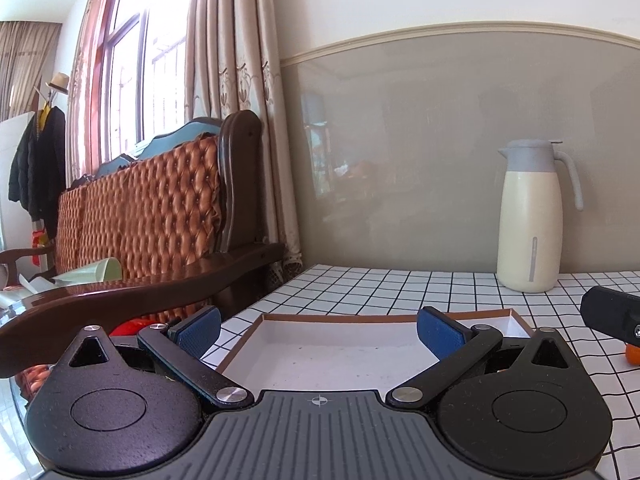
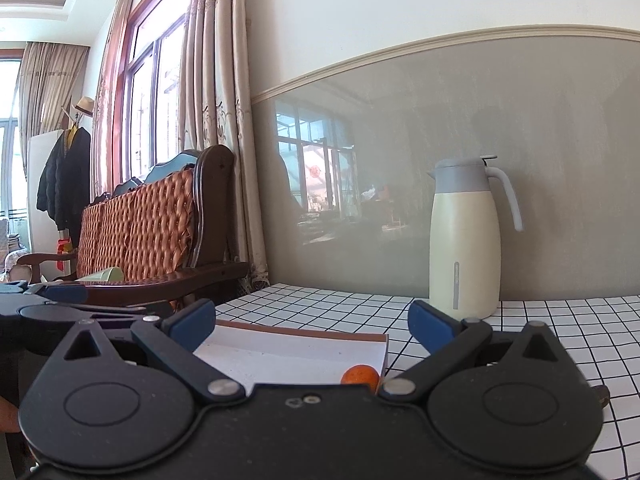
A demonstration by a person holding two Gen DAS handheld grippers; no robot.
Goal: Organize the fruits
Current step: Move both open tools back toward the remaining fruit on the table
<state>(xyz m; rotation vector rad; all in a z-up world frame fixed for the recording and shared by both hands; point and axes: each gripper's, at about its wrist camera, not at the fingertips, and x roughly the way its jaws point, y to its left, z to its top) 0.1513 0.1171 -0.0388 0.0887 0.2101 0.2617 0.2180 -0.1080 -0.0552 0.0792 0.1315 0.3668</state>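
Observation:
A shallow white tray with a brown rim point(image 1: 340, 350) lies on the checked table and holds nothing that I can see in the left wrist view. My left gripper point(image 1: 318, 334) is open above its near side, blue pads wide apart. In the right wrist view the tray's rim point(image 2: 300, 332) shows and a small orange fruit point(image 2: 360, 376) sits low at its right corner, partly hidden by the gripper body. My right gripper point(image 2: 312, 324) is open and empty above it. A sliver of the orange fruit point(image 1: 632, 354) shows at the left view's right edge, under the right gripper's black body point(image 1: 612, 314).
A cream jug with a grey lid point(image 1: 532, 220) stands at the back by the grey wall; it also shows in the right wrist view point(image 2: 466, 240). A wooden sofa with orange cushions point(image 1: 152, 216) stands left of the table. The left gripper point(image 2: 40, 312) shows at the left.

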